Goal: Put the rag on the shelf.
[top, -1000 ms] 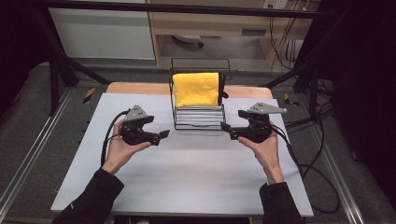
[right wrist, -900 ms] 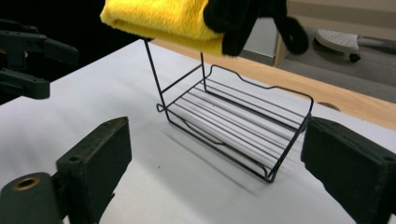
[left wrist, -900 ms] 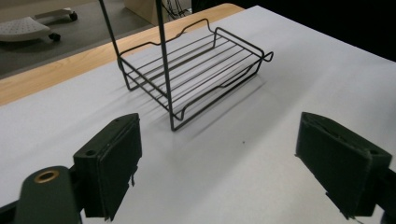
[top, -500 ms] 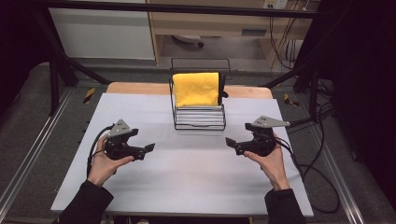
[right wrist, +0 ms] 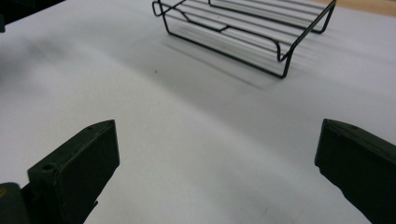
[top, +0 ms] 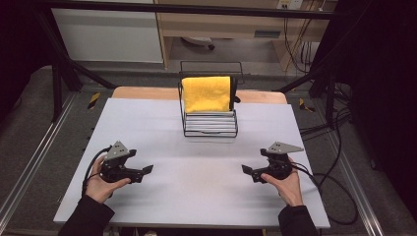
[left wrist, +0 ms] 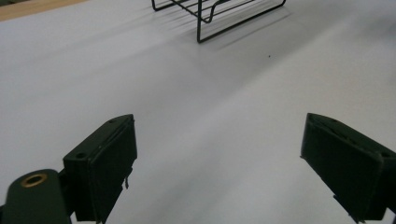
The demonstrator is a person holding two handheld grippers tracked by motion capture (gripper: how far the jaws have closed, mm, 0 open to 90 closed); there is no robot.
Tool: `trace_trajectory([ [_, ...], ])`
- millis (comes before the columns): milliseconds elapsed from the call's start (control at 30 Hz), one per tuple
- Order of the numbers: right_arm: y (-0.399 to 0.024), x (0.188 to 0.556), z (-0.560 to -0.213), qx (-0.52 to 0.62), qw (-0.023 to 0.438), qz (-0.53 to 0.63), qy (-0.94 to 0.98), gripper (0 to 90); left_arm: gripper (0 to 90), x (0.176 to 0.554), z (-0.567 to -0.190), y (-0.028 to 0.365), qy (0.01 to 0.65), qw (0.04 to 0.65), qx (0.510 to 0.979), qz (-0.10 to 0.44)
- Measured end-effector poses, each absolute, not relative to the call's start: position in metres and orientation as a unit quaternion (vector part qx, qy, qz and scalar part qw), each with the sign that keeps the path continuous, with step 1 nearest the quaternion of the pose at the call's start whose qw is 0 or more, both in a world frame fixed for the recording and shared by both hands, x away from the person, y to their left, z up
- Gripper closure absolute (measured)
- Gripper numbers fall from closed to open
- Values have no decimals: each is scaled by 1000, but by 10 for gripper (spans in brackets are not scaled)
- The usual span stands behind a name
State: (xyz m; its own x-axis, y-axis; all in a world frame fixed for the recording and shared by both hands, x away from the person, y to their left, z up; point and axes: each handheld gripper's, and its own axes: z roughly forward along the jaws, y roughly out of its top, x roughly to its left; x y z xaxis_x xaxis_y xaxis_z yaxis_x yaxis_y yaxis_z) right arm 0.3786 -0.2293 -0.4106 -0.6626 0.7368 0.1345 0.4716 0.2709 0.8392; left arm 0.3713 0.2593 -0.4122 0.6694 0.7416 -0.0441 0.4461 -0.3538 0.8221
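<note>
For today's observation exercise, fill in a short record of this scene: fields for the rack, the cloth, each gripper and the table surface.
rack: black wire rack at the middle of the table's far side
cloth: yellow cloth draped over the rack's upright back
left gripper: left gripper open, nothing between the jaws, near the table's front left, apart from the rack
right gripper: right gripper open, nothing between the jaws, near the front right, apart from the rack
table: white table top, bare between the grippers
</note>
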Motion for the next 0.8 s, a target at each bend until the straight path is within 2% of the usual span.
trace_trajectory([
  [233, -245, 368, -427, 391, 122, 464, 785, 6, 105, 365, -425, 269, 370, 428, 807, 168],
  [800, -260, 356, -445, 393, 114, 454, 791, 6, 103, 356, -441, 276, 369, 421, 813, 161],
])
